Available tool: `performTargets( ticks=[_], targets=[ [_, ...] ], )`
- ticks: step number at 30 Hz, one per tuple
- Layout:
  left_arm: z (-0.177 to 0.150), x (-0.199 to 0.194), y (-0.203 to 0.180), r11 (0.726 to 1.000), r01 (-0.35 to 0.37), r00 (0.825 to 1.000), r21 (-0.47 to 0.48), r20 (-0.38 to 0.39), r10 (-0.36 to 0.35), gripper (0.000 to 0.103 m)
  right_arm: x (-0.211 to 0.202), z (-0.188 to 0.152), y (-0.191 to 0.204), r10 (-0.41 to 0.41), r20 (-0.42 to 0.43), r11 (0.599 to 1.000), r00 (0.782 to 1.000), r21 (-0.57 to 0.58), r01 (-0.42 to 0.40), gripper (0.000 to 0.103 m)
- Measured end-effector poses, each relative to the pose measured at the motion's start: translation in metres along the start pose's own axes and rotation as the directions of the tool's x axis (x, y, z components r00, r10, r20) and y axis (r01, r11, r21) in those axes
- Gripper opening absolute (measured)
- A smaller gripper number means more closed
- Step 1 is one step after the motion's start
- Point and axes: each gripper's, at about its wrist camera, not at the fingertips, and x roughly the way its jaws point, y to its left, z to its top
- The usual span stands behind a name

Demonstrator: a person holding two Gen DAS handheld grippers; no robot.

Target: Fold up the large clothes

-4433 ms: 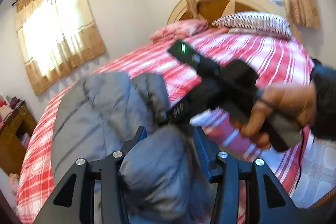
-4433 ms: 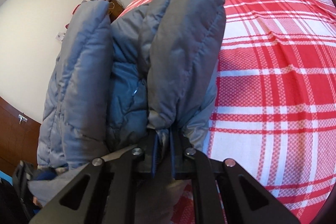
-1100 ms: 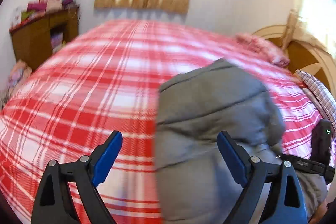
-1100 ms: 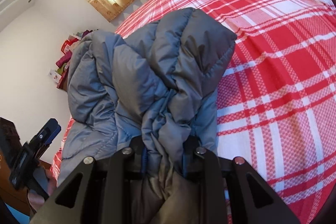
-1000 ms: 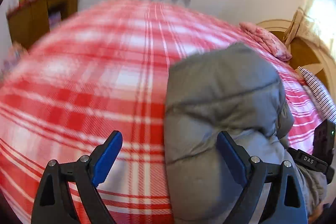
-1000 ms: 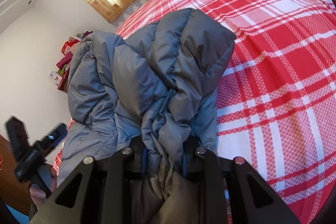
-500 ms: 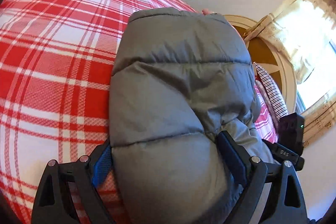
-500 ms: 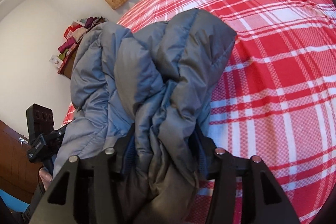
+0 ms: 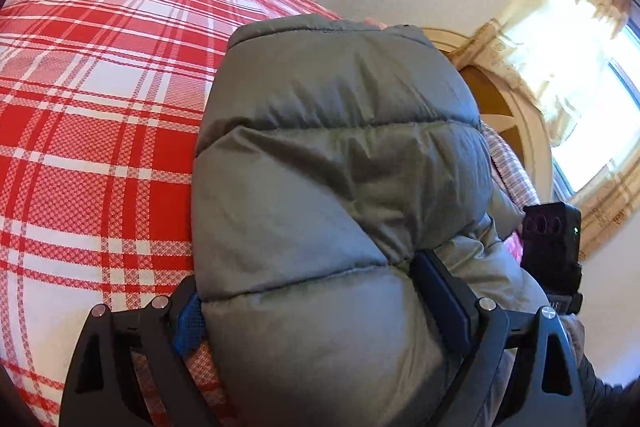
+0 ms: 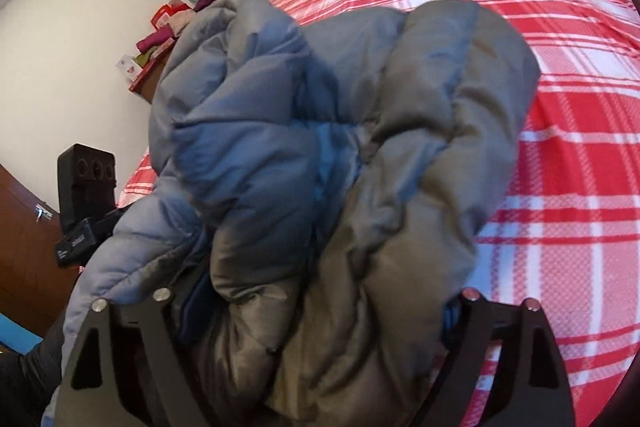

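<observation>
A grey-blue puffer jacket (image 9: 340,155) lies folded in a thick bundle on the red and white plaid bed cover (image 9: 100,107). My left gripper (image 9: 316,303) is open at full width, and the padded end of the bundle bulges between its blue-padded fingers (image 9: 190,315). In the right wrist view the jacket (image 10: 340,131) is a crumpled heap. My right gripper (image 10: 320,303) straddles its near end, its jaws opening wide, with fabric loose between them. Each gripper's black body shows in the other's view: the right gripper's body (image 9: 554,247) and the left gripper's body (image 10: 86,187).
The plaid cover (image 10: 560,187) stretches far to the right of the jacket. A rounded wooden headboard (image 9: 516,115), a striped pillow (image 9: 512,171) and a curtained window (image 9: 568,67) stand behind. A shelf of clothes (image 10: 168,27) and dark wooden furniture (image 10: 24,247) sit at the left.
My right gripper was clamped on a bunch of the jacket and has spread its jaws wide. The left gripper has tipped downward onto the bundle, which now sits between its open fingers.
</observation>
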Motion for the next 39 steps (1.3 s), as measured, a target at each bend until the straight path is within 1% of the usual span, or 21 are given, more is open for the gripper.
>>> performTargets(
  ticks=[1,2,3,4,5,6,9,13,16,19,22,25,26,28,30,32,33,35,36,37,39],
  targets=[
    [0.001,0.002,-0.005,1.000,-0.027,1.000,0.003,0.002,0.027,0.090,0.002,0.001,-0.002,0.005,0.005,1.000,1.000,0.018,-0.005,0.079],
    [0.001,0.002,-0.012,0.999,-0.049,0.999,0.013,0.002,0.049,0.080,0.002,0.000,-0.004,0.009,0.004,0.999,1.000,0.035,-0.009,0.076],
    [0.001,0.001,-0.018,0.998,-0.064,0.998,0.021,0.002,0.064,0.073,0.004,0.000,-0.004,0.041,-0.004,0.998,0.999,0.057,-0.041,0.063],
    [0.001,-0.001,-0.025,0.996,-0.087,0.996,0.031,0.004,0.087,0.070,0.005,-0.002,-0.004,0.074,-0.008,0.994,0.997,0.083,-0.073,0.053],
    [0.000,-0.003,-0.030,0.994,-0.101,0.995,0.038,0.005,0.101,0.065,0.006,-0.005,-0.002,0.113,-0.013,0.988,0.994,0.106,-0.111,0.050],
    [-0.001,-0.006,-0.034,0.993,-0.111,0.994,0.046,0.006,0.111,0.061,0.008,-0.009,0.002,0.134,-0.016,0.984,0.991,0.117,-0.131,0.047],
    [-0.006,-0.019,-0.042,0.980,-0.178,0.984,0.085,0.013,0.177,0.057,0.009,-0.021,0.014,0.157,-0.028,0.980,0.987,0.125,-0.153,0.043],
    [-0.017,-0.050,-0.053,0.953,-0.275,0.961,0.125,0.079,0.266,0.055,0.010,-0.035,0.037,0.219,-0.013,0.967,0.976,0.133,-0.215,0.037],
    [-0.024,-0.080,-0.048,0.938,-0.331,0.939,0.105,0.132,0.317,0.054,0.014,-0.041,0.064,0.266,-0.013,0.958,0.964,0.113,-0.263,0.035],
    [-0.027,-0.112,-0.038,0.931,-0.360,0.922,0.062,0.177,0.345,0.053,0.021,-0.039,0.096,0.310,-0.028,0.949,0.950,0.072,-0.307,0.033],
    [-0.028,-0.153,-0.023,0.913,-0.407,0.888,0.012,0.237,0.393,0.053,0.033,-0.030,0.134,0.361,-0.055,0.933,0.931,0.012,-0.361,0.033],
    [-0.027,-0.195,-0.006,0.874,-0.485,0.830,-0.042,0.292,0.475,0.053,0.057,-0.019,0.179,0.415,-0.105,0.906,0.904,-0.049,-0.421,0.033],
    [-0.027,-0.210,0.001,0.855,-0.515,0.805,-0.064,0.307,0.508,0.053,0.067,-0.014,0.196,0.430,-0.124,0.895,0.894,-0.070,-0.440,0.033],
    [-0.028,-0.245,0.015,0.805,-0.582,0.739,-0.116,0.338,0.583,0.053,0.089,-0.007,0.235,0.454,-0.170,0.870,0.874,-0.128,-0.477,0.033],
    [-0.029,-0.271,0.030,0.764,-0.624,0.687,-0.166,0.350,0.637,0.053,0.114,0.001,0.275,0.476,-0.218,0.838,0.852,-0.181,-0.514,0.033],
    [-0.028,-0.298,0.052,0.715,-0.661,0.630,-0.228,0.350,0.694,0.053,0.141,0.005,0.313,0.488,-0.258,0.810,0.834,-0.223,-0.543,0.033],
    [-0.030,-0.308,0.063,0.696,-0.672,0.609,-0.252,0.346,0.714,0.053,0.151,0.005,0.326,0.491,-0.272,0.800,0.827,-0.235,-0.552,0.032],
    [-0.028,-0.320,0.090,0.644,-0.706,0.560,-0.295,0.325,0.762,0.053,0.180,0.005,0.352,0.488,-0.305,0.784,0.818,-0.259,-0.564,0.032],
    [-0.030,-0.324,0.103,0.621,-0.718,0.542,-0.314,0.306,0.782,0.053,0.195,0.005,0.362,0.475,-0.322,0.783,0.819,-0.270,-0.560,0.032],
    [-0.030,-0.324,0.119,0.599,-0.727,0.530,-0.335,0.280,0.800,0.053,0.203,0.003,0.364,0.464,-0.336,0.784,0.820,-0.274,-0.556,0.031],
    [-0.030,-0.320,0.152,0.566,-0.740,0.521,-0.364,0.221,0.824,0.053,0.233,-0.002,0.374,0.439,-0.370,0.794,0.819,-0.267,-0.546,0.030]
  ],
)
